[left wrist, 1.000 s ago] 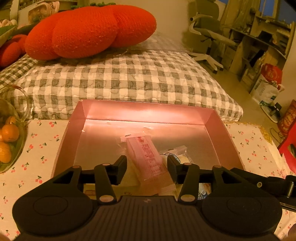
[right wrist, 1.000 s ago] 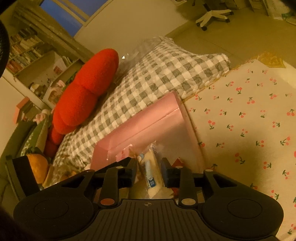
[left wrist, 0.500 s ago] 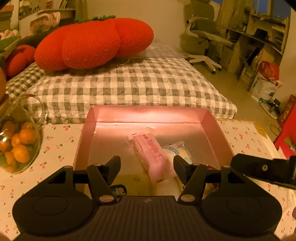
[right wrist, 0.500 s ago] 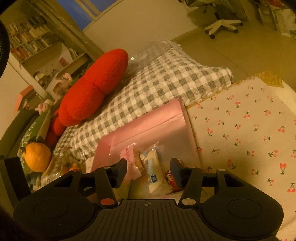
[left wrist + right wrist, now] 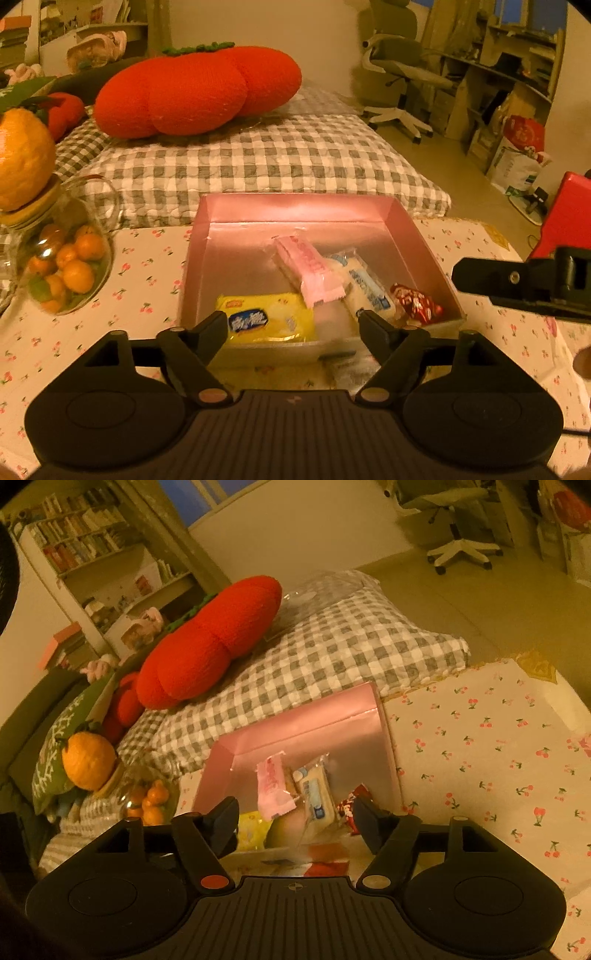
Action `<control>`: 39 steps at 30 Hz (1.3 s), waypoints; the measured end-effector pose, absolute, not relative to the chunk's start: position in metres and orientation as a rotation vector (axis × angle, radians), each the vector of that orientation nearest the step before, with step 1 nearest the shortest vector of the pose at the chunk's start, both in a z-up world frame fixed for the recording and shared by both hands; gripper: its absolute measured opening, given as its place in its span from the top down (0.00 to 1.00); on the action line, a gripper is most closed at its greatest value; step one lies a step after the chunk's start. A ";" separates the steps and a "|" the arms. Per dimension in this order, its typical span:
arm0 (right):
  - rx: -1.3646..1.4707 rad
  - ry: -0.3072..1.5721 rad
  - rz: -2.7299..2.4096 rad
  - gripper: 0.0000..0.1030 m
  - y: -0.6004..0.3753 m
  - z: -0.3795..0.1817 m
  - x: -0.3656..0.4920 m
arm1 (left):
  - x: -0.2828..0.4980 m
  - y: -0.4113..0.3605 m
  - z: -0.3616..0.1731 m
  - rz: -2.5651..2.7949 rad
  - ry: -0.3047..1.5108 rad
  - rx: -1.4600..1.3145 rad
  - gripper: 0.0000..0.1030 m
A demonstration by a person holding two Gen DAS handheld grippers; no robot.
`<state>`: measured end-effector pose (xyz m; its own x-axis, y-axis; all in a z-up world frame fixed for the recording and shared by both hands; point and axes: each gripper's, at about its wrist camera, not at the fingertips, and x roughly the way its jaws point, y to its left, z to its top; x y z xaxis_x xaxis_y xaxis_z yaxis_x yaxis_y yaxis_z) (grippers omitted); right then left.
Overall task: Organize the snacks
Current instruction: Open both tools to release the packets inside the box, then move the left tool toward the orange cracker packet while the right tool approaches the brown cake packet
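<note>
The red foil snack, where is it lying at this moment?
In the left wrist view the red foil snack lies inside the pink box, in its near right corner, just right of the white and blue packet.

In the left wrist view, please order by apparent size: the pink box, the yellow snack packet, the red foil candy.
1. Pink box, clearly the largest.
2. Yellow snack packet.
3. Red foil candy, the smallest.
All lie at similar nearness, so the order seems safe.

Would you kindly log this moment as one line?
left gripper: opening, empty | right gripper: opening, empty | pink cardboard box: four wrapped snacks inside
</note>
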<state>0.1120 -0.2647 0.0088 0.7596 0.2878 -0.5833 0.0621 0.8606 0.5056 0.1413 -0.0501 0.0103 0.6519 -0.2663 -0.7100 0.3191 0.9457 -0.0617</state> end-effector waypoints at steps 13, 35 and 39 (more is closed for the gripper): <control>0.411 0.727 0.136 0.16 -0.249 0.018 0.082 | 0.099 -0.017 0.009 -0.337 0.784 0.077 0.03; 0.167 0.770 0.173 0.12 -0.254 -0.025 0.016 | 0.054 0.039 -0.025 -0.389 0.740 0.228 0.01; 0.143 0.790 0.152 0.12 -0.262 -0.040 0.006 | 0.049 0.049 -0.036 -0.423 0.755 0.219 0.01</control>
